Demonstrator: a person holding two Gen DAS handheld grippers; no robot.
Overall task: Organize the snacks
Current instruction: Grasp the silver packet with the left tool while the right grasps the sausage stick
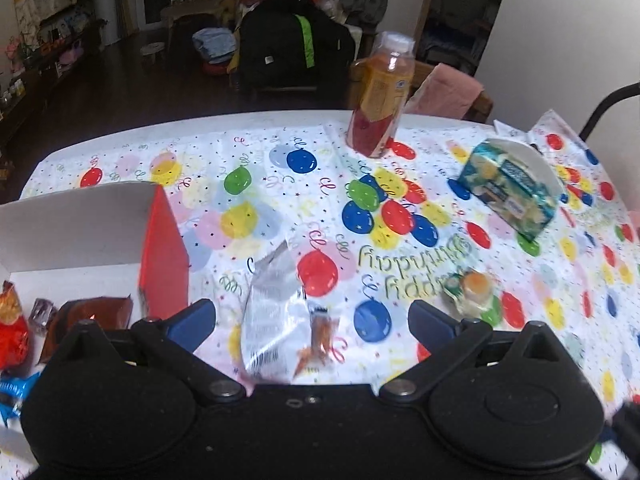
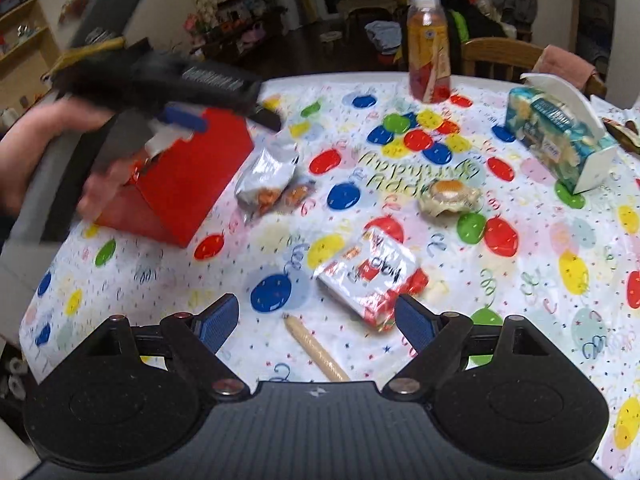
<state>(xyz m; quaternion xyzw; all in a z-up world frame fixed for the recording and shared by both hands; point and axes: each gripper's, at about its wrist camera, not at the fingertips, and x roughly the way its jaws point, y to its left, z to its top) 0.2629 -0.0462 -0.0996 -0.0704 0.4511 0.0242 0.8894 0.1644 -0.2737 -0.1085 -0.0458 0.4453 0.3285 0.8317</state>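
Note:
My left gripper [image 1: 312,320] is open, and a crumpled silver snack packet [image 1: 276,312] lies on the table between and beyond its fingers, untouched by the pads. The right wrist view shows that packet [image 2: 268,180] beside the open red box [image 2: 180,176], with the blurred left gripper [image 2: 180,124] over the box's edge. My right gripper [image 2: 316,320] is open above a red and white packet [image 2: 372,276] and a tan sausage stick [image 2: 316,348]. A jelly cup [image 2: 448,196] sits mid-table. The red box [image 1: 164,252] holds several snacks, among them a brown packet [image 1: 88,312].
A juice bottle [image 2: 428,48] stands at the far edge of the balloon tablecloth [image 2: 280,248]. A tissue box in a white holder [image 2: 560,136] stands at the far right. A hand [image 2: 24,152] holds the left tool. Wooden chairs [image 2: 496,56] stand behind the table.

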